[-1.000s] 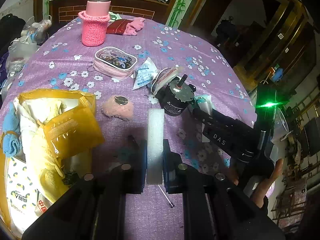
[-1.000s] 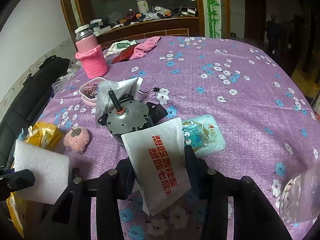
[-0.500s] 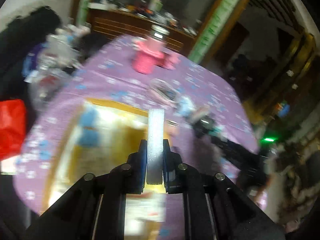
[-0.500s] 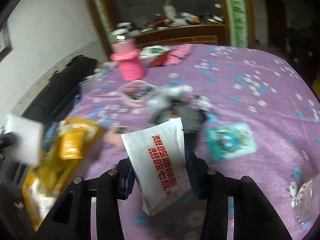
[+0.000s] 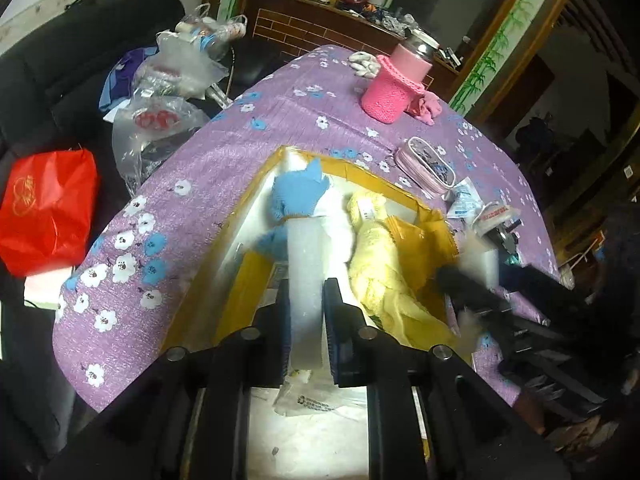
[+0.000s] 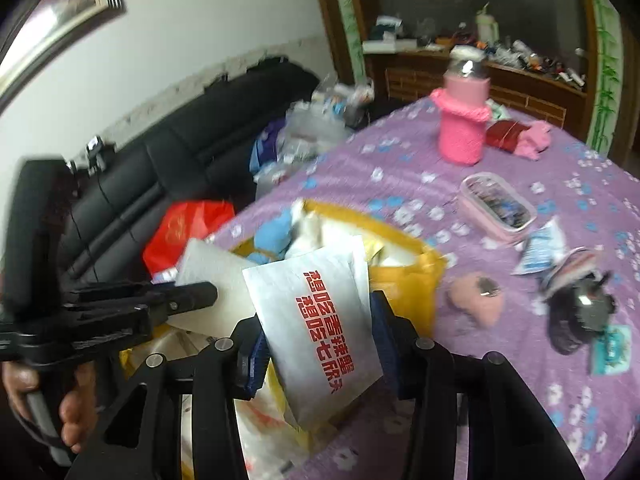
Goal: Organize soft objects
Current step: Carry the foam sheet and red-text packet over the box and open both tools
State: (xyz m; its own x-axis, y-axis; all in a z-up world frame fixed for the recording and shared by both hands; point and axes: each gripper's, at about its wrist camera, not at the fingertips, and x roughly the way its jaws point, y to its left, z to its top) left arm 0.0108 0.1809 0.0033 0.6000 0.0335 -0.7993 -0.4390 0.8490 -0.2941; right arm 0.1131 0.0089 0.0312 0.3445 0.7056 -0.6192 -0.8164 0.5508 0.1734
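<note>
The foam slab, a white, finely pebbled block of packing foam, was clamped edge-on between the 2 fingers of the left gripper, its long axis running straight ahead along the fingers and out over the yellow box. Seen from the right wrist, the same slab showed its broad flat face, held above the near left corner of the box. The box lay directly ahead of and below the slab, so the coming move looked like a short lowering, and the left hand was the nearer of the 2.

Inside the box lay a blue knitted toy toward the far end and a pale yellow fleecy cloth just right of the slab, both limp and fuzzy, over white lining.

The right gripper was clenched on a paper packet, a flat, slightly glossy white pouch with red characters, tilted over the near rim of the box.

Right of the box, on the purple flowered surface, sat a pink fluffy pad, a dark metal motor and a clear pink-edged pouch. Beyond the box stood a flask in a pink knitted sleeve.
</note>
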